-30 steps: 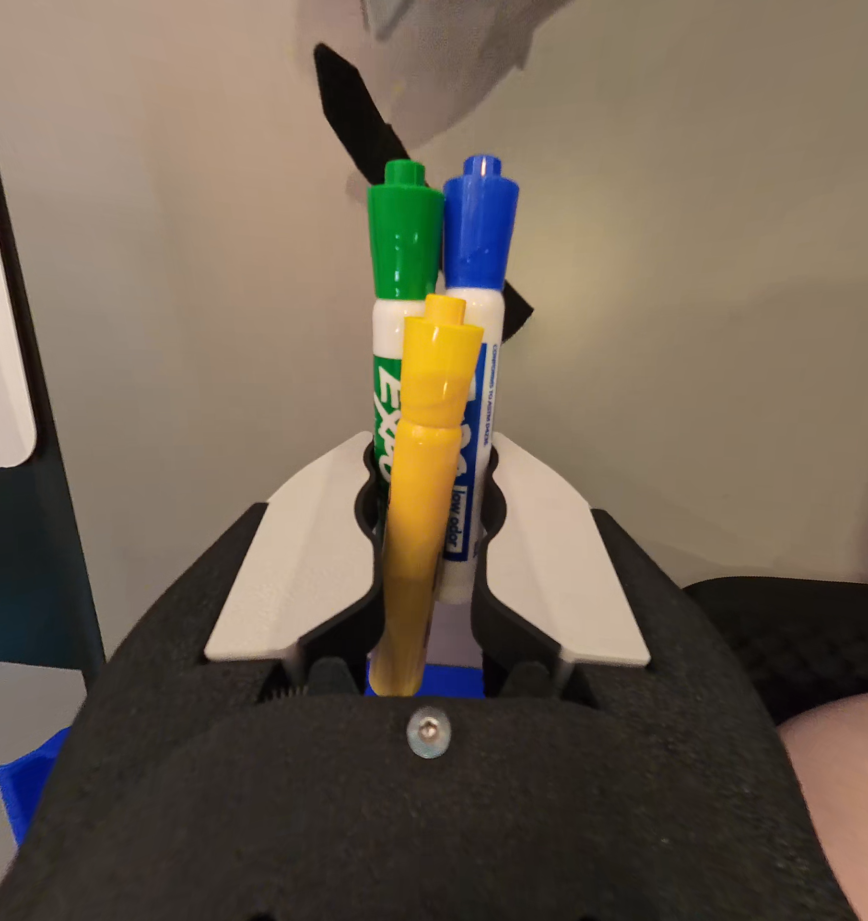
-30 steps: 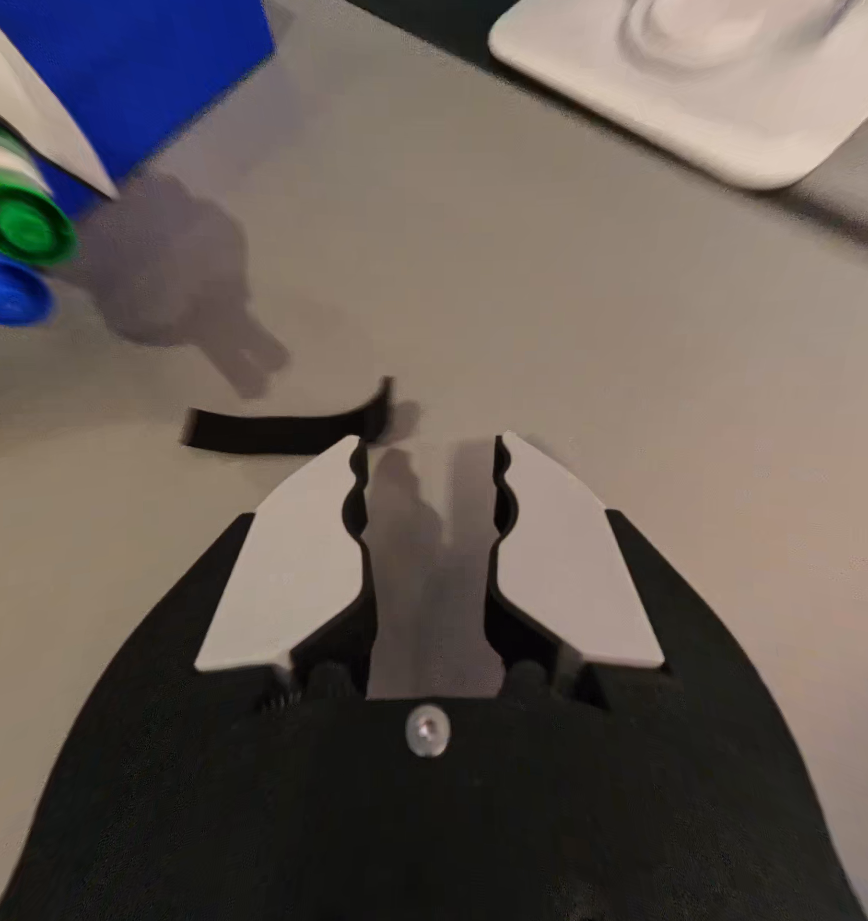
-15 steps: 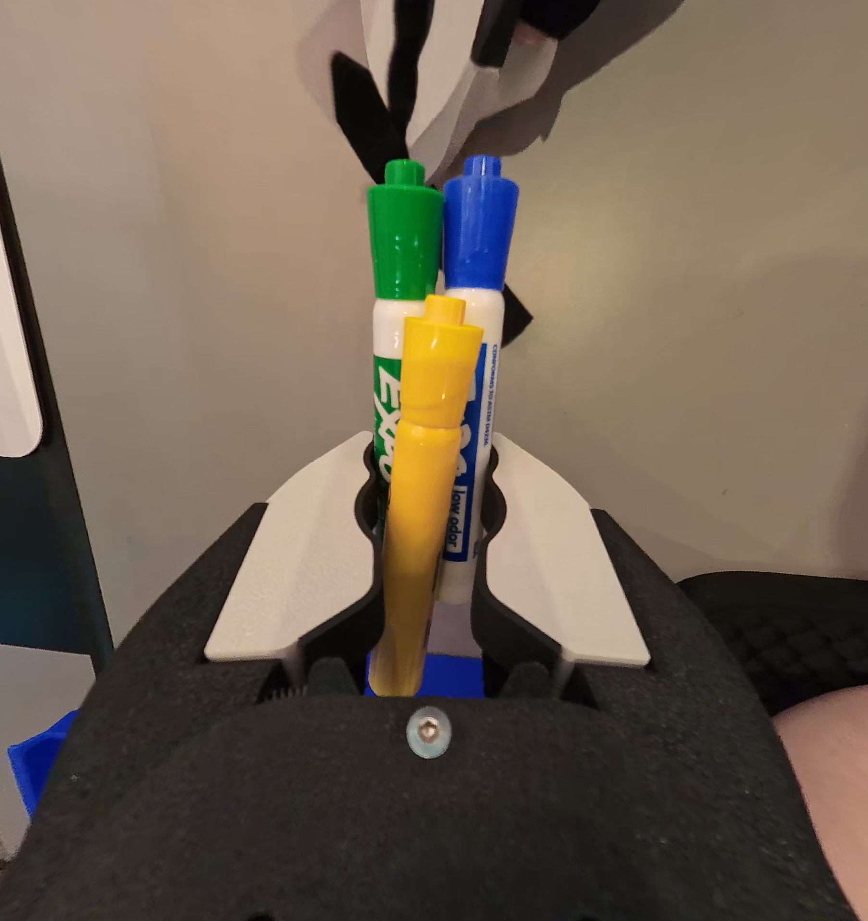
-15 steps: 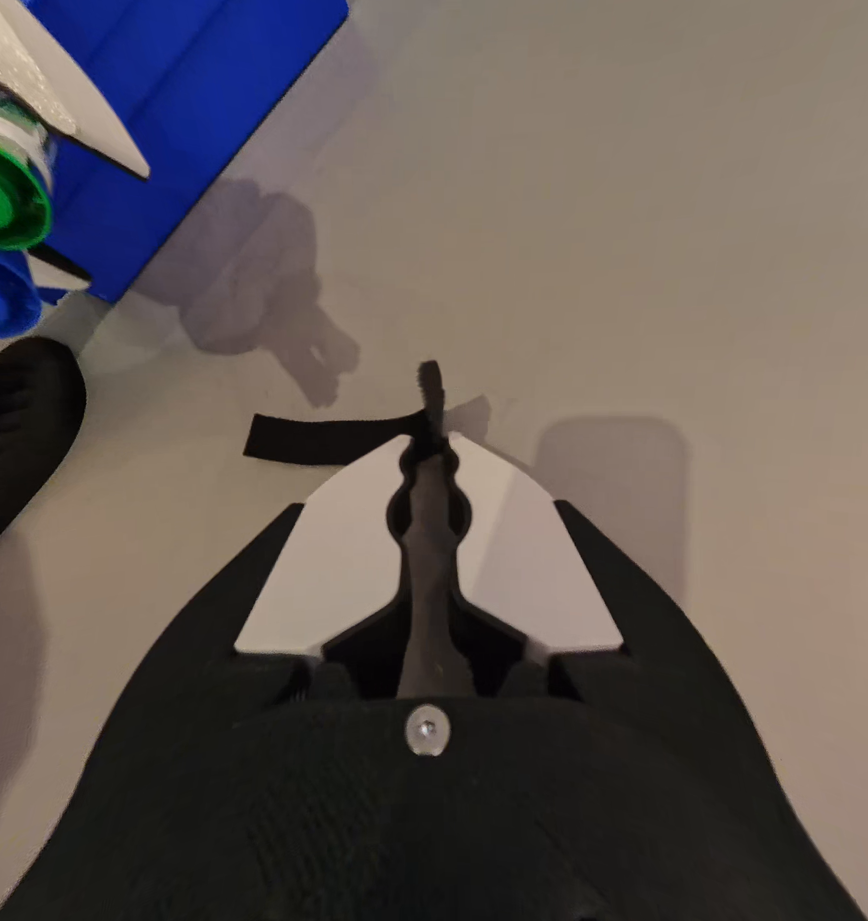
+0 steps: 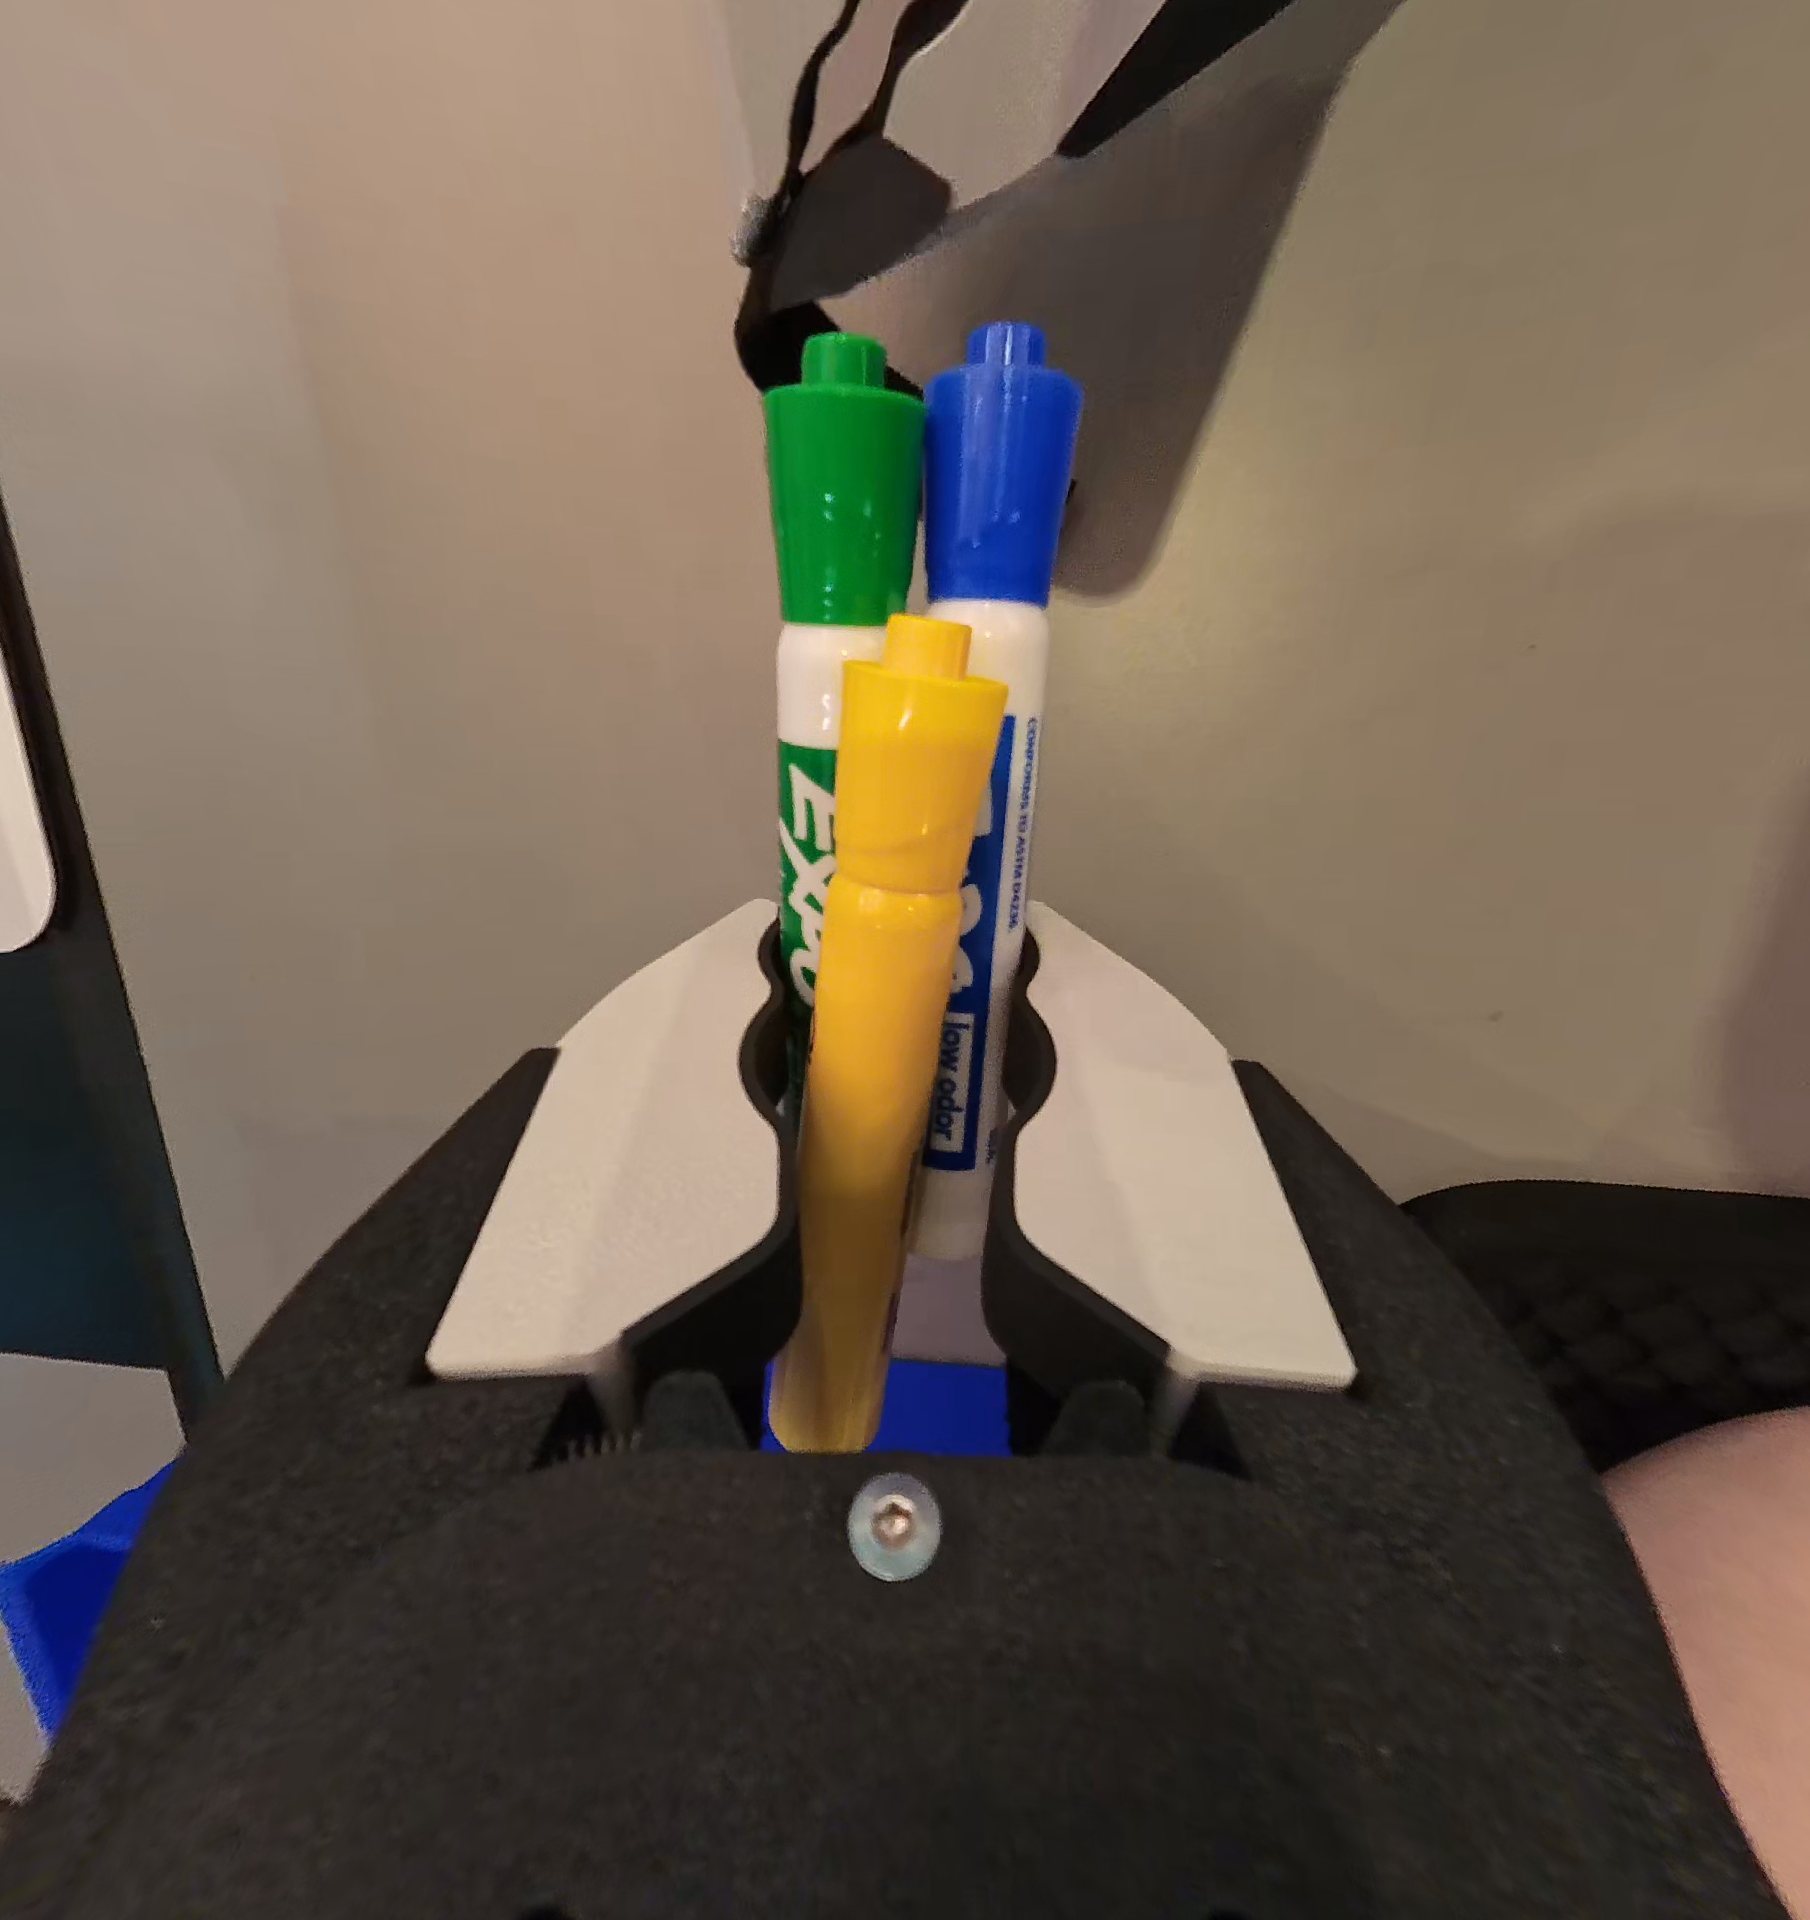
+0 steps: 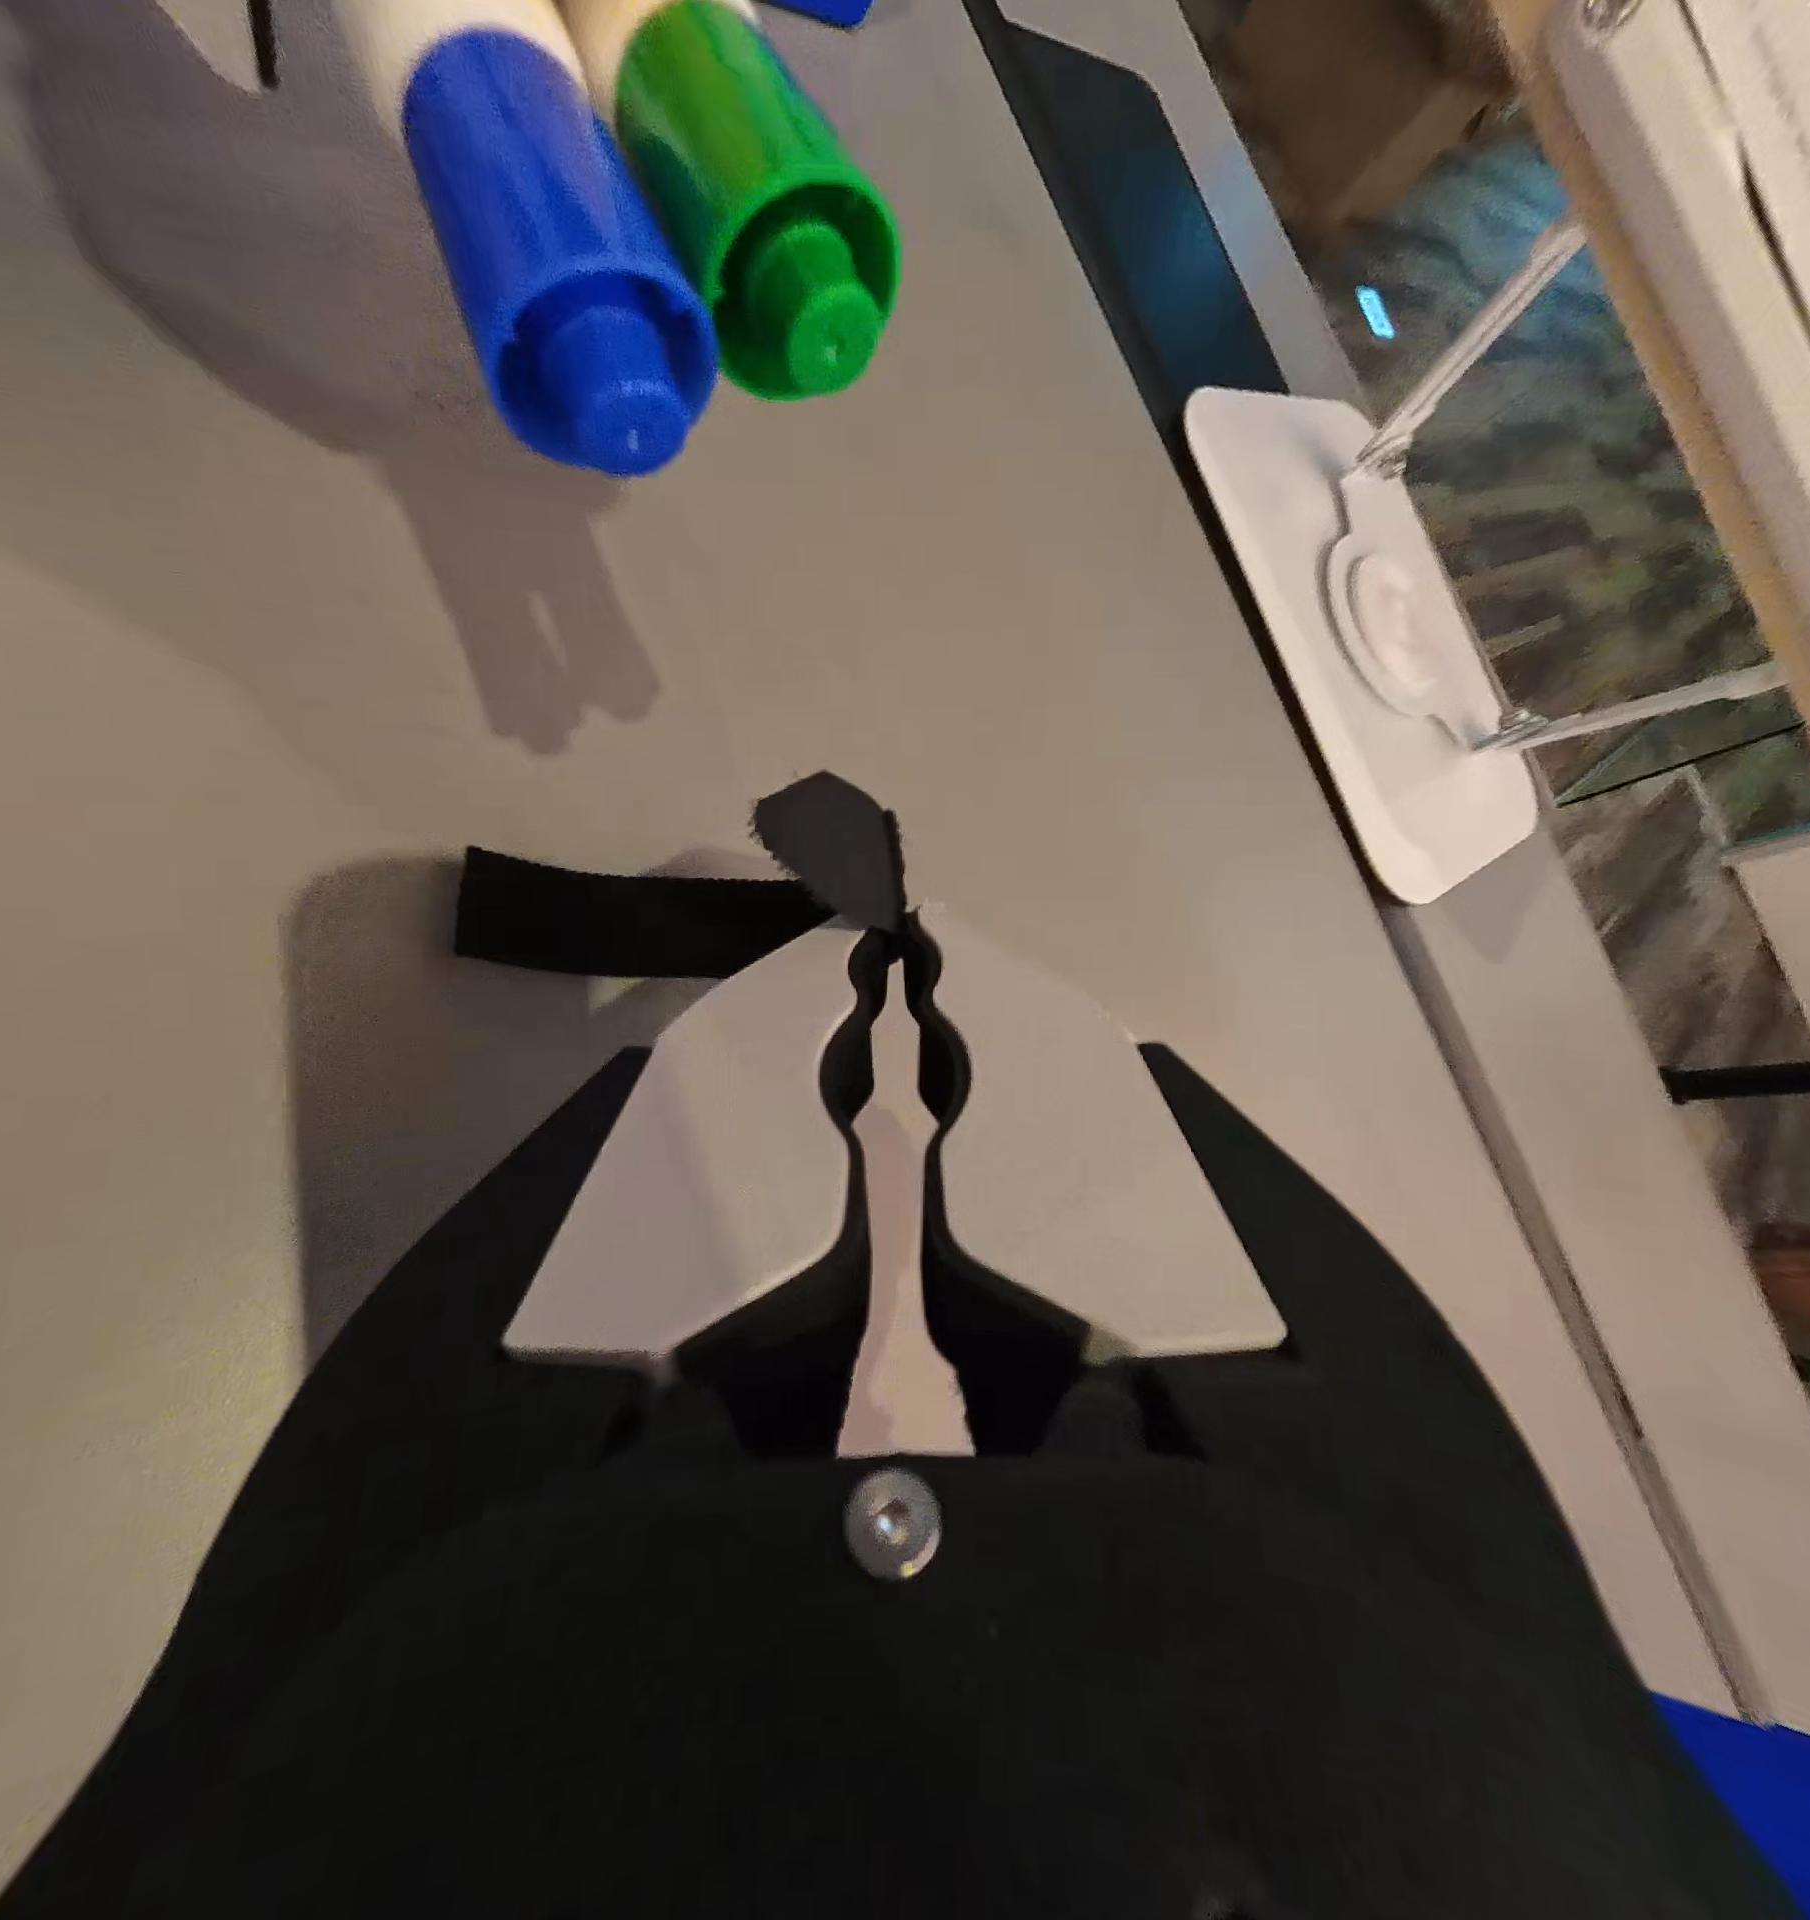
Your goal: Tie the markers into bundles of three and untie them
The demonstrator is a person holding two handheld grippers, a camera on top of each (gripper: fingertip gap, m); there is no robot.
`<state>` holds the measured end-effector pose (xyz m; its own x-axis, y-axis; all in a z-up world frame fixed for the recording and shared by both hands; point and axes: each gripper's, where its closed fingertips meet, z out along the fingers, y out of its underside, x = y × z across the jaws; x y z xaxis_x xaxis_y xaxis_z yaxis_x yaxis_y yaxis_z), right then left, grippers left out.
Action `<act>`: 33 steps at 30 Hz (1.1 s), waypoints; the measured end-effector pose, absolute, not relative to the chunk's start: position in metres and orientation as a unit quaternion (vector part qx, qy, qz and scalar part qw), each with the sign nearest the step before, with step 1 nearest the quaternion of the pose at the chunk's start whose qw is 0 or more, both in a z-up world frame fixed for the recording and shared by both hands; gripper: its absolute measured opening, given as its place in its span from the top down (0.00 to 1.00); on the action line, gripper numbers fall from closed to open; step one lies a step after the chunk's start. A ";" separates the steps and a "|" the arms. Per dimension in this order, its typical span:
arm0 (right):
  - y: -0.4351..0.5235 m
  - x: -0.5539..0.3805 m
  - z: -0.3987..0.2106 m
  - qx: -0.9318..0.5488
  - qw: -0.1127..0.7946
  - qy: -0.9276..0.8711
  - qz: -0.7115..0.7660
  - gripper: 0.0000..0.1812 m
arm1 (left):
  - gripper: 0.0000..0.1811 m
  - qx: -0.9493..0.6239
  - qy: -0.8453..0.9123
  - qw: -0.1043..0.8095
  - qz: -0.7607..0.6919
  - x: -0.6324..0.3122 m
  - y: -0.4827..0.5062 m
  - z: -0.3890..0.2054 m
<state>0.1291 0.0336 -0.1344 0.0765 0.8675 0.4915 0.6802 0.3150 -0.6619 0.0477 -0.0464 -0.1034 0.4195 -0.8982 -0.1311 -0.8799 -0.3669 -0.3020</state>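
- left gripper [image 5: 896, 1049] clamped on three markers [image 5: 901, 831], caps forward, above the table [image 6: 984, 644]
- right gripper [image 6: 893, 935] pinched on black strap [image 6: 631, 920] end
- risk: thin strap slips from the tips, yellow marker [image 5: 896, 997] sits loose on top and may slide

Each gripper has a black, grainy body, two light grey fingers with wavy black inner edges, one silver screw.

Glossy plastic caps top the green marker [image 5: 845, 499] and blue marker [image 5: 1003, 488]. At twelve o'clock, the black strap [image 6: 631, 923] looks like matt woven cloth. The table [image 6: 205, 1091] is smooth, matt grey.
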 end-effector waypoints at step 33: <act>-0.071 0.073 -0.047 0.023 0.690 -0.703 -0.170 0.98 | 0.79 -0.806 0.570 0.153 -0.042 0.067 -0.044 -0.119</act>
